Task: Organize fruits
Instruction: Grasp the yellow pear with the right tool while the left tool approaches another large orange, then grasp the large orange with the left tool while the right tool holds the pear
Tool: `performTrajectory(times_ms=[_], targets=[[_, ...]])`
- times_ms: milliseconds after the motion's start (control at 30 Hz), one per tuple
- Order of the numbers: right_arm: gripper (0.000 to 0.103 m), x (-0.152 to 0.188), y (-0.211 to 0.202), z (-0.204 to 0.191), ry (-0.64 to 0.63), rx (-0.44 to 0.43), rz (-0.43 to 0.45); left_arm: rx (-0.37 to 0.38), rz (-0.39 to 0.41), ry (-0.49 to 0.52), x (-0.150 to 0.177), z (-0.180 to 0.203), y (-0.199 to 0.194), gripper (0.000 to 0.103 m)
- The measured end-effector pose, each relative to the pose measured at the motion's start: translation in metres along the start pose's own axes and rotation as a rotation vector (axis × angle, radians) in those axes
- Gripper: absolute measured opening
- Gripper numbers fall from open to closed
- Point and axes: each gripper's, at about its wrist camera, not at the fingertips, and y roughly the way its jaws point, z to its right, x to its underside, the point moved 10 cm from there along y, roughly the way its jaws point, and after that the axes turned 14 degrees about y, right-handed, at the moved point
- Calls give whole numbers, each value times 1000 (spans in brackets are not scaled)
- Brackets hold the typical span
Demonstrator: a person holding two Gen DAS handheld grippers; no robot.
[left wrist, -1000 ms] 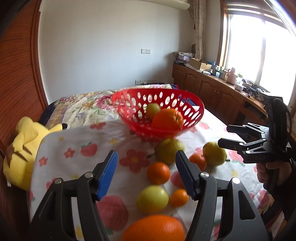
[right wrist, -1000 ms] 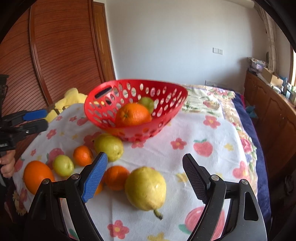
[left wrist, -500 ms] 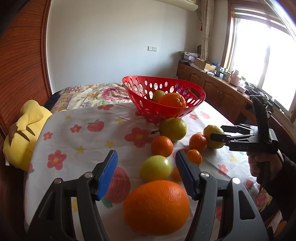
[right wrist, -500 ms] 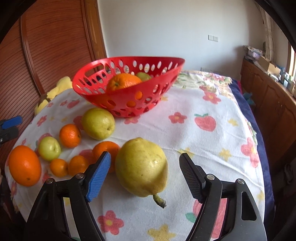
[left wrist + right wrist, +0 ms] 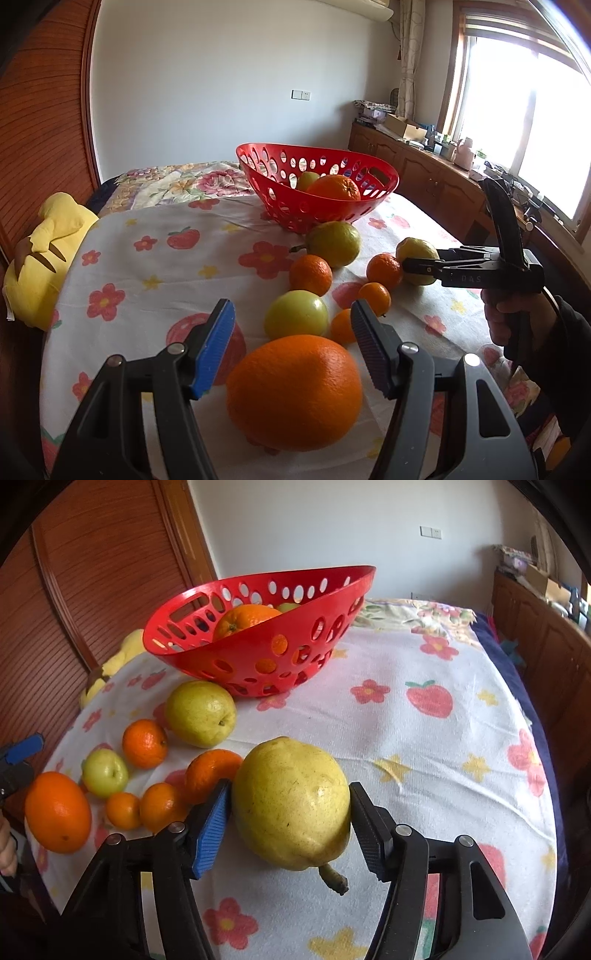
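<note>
The right hand-held gripper (image 5: 290, 812) is closing its jaws around the pear (image 5: 291, 803), which lies on the flowered cloth (image 5: 424, 746) in front of the red basket (image 5: 258, 653). The blue pad sits at the pear's left flank and the black pad at its right; both look to be at or nearly at the skin, but whether they press yet cannot be told. To do this well, the squeeze should be gentle and land across the pear's widest part, with the stem left free below, so the fruit does not squirt forward. A straight lift would then spare the tangerine (image 5: 212, 771) just beside the blue pad.

The left hand-held gripper (image 5: 291, 339) stands apart, with the big orange (image 5: 293, 391) lying between its pads and neither pad touching it. It probably needs to reach a little further forward before closing, since the orange's widest part sits nearer the camera than the pad tips.

The left view shows what the right cannot: the right gripper from the side, its fingers reaching along the pear's flank, and the person's hand (image 5: 517, 317) on its handle. It also shows two fruits inside the basket clearly. The right view alone shows the pear's stem and how the pads meet its sides, plus the blue tip of the left gripper at the frame's left edge.
</note>
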Motion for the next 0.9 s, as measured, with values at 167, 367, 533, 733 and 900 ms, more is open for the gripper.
performTrajectory(times_ms=[167,367,533,733,900], targets=[[64,7,-9,2,-23,31,20,3,-3,8,2,4,-1,66],[64,23,-26,4,-18,35,37,1,-7,12,7,9,-2,68],[64,35,-40,3,-1,21,60,-3,-12,22,11,12,-2,71],[64,46,-40,-1,-2,29,76,-14,-29,32,19,15,2,72],[64,45,-39,-1,5,16,90,-29,-34,33,20,13,3,72]])
